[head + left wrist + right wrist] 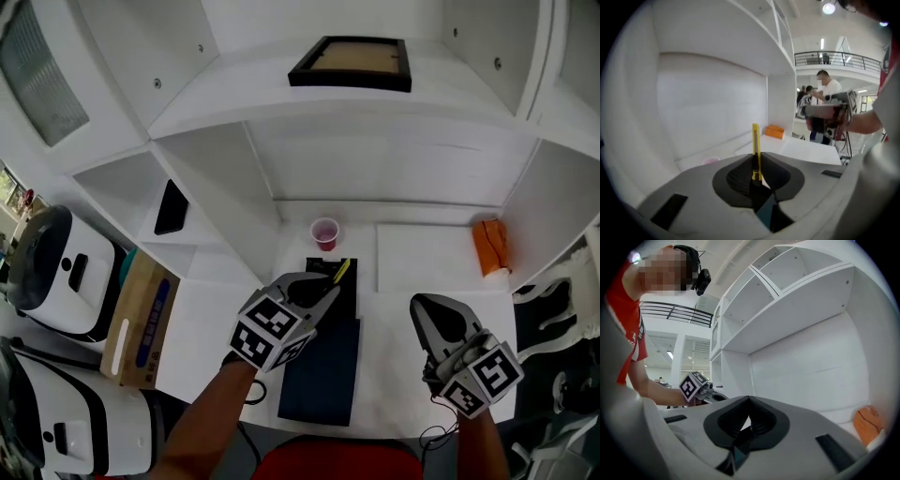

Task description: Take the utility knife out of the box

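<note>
A slim yellow utility knife [343,270] sticks out past the tips of my left gripper [325,287], which is shut on its lower end. In the left gripper view the knife [755,140] stands upright between the dark pads [740,176], lifted above the desk. Under that gripper lies the open black box [349,298], with a dark blue flat part [323,375] in front of it. My right gripper [429,317] hovers to the right of the box. Its jaws meet at the tips [749,400] with nothing between them.
A pink cup [324,232] stands behind the box and an orange object [490,246] lies at the far right. A black-framed tray [351,62] rests on the upper shelf. A cardboard box [141,319] and white appliances [56,272] are at the left. People stand in the background.
</note>
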Tool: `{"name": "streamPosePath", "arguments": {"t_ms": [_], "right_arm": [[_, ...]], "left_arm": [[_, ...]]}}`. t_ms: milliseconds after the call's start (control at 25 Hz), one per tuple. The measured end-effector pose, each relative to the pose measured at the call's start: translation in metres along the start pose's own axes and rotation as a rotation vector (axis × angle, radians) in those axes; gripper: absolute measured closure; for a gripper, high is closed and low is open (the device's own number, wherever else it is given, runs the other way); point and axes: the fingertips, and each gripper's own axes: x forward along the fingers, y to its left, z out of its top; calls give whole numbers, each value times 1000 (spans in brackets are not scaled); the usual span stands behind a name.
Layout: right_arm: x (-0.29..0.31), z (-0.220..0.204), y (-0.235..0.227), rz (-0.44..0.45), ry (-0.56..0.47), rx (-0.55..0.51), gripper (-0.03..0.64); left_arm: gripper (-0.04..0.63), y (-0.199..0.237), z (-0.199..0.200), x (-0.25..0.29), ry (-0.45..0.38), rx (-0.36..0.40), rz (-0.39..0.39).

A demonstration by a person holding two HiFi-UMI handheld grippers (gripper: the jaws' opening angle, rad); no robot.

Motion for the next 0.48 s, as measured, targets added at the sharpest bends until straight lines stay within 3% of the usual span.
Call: {"name": "streamPosePath", "arguments": {"t_ms": [240,320,480], "right_arm": [[8,13,30,38,-39,-5,617],[10,18,40,52,-54,-13,617],[11,28,54,60,-79,-37,617]], "left_arm": [[522,-42,62,-65,-453,12,32],[522,-55,71,-78,-523,2,26],[522,-75,79,-90,-573,-16,10]]}}
